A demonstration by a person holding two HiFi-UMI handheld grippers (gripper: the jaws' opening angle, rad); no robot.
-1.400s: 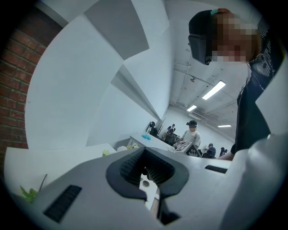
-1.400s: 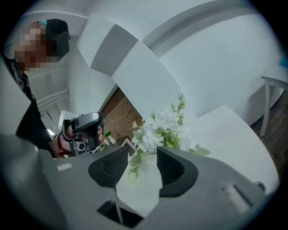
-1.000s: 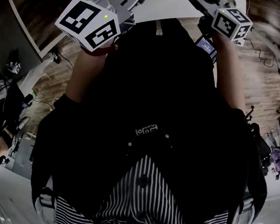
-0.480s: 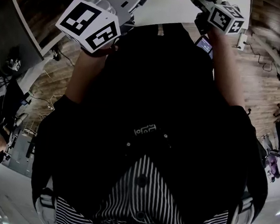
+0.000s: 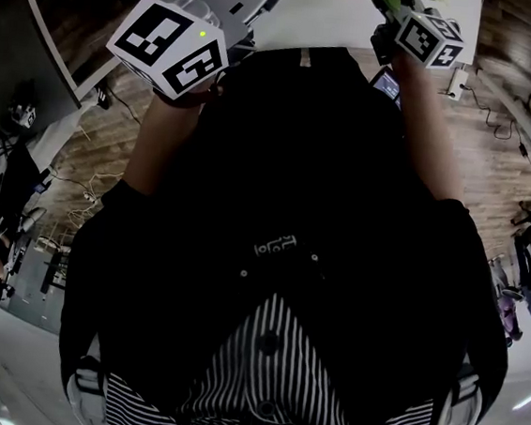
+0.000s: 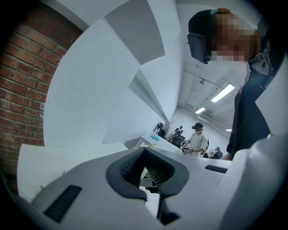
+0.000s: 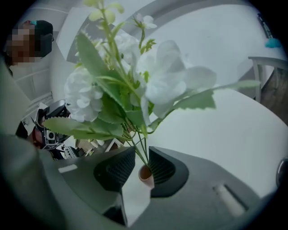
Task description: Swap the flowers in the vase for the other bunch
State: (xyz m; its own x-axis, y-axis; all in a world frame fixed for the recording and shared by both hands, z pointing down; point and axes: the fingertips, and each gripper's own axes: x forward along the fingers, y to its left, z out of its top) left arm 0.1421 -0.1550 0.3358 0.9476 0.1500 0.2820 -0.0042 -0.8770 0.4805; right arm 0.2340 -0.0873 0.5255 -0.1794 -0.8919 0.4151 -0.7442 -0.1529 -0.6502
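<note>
Smooth white bench [image 7: 234, 134], rough brick wall [image 6: 18, 90] at left; right tongs [image 7: 137, 170] (ribbed pads just closing) pinch thin stems of white flowers [image 7: 166, 81]; left tongs [image 6: 146, 173] ajar, empty.

I read the left gripper [image 6: 150, 173] with its jaws a little apart and the ribbed pads facing each other across an open gap. Its marker cube [image 5: 170, 41] sits at the upper left of the head view, and the left forearm [image 5: 165, 140] reaches up to it from the torso.

The right gripper [image 7: 143, 168] has just been closing its jaws. I see them gripping the stem end of the white flower bunch [image 7: 157, 85], and the stems lie against one pad. Its marker cube [image 5: 433, 40] sits at the upper right, on the extended right forearm [image 5: 434, 130]. Both arms are held forward.
</note>
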